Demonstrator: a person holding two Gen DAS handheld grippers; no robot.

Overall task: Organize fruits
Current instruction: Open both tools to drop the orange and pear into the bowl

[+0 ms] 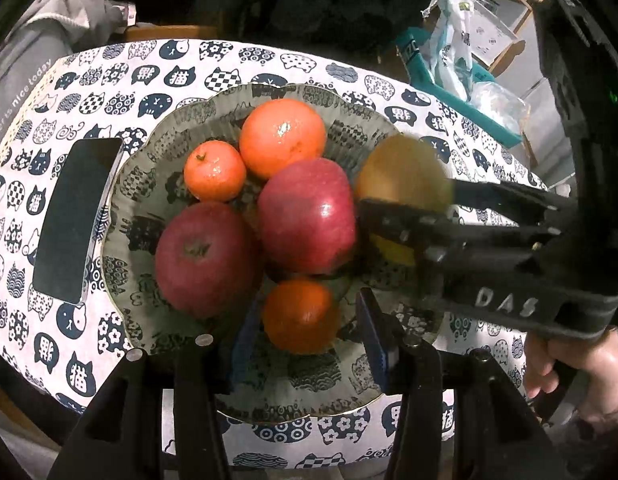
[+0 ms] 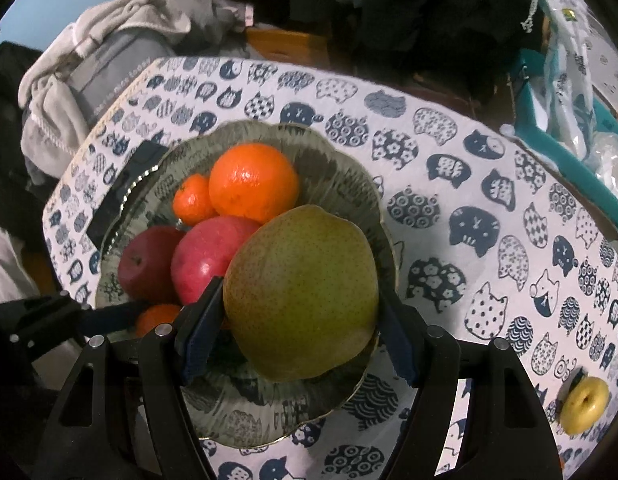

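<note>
a scalloped grey-green ceramic plate with dark cat patterns [image 1: 157, 184] is seen resting on a surface covered by a white cloth printed with navy cat heads [image 1: 269, 64]. on the plate are gathered two red apples, one at the near left [image 1: 203, 258] and one in the middle [image 1: 307, 216], a large orange [image 1: 283, 136] at the far side, a small orange mandarin with a green stem [image 1: 214, 170] beside it, and another small orange fruit [image 1: 299, 314] at the near edge.

the left gripper [image 1: 305, 336] is held over the near rim of the plate; its blue-padded jaws are spread on either side of the near orange fruit, and contact cannot be confirmed.

the right gripper [image 2: 299, 320] is seen above the right part of the plate, its jaws closed against both sides of a large speckled yellow-green pear [image 2: 305, 292], which is held beside the middle apple. in the left wrist view the pear is blurred.

a dark rectangular phone [image 1: 75, 220] is laid flat just left of the plate. a small yellow ring-shaped object [image 2: 583, 404] is seen on the cloth well to the right. a grey garment [image 2: 101, 64] is piled beyond the far left edge of the surface.
</note>
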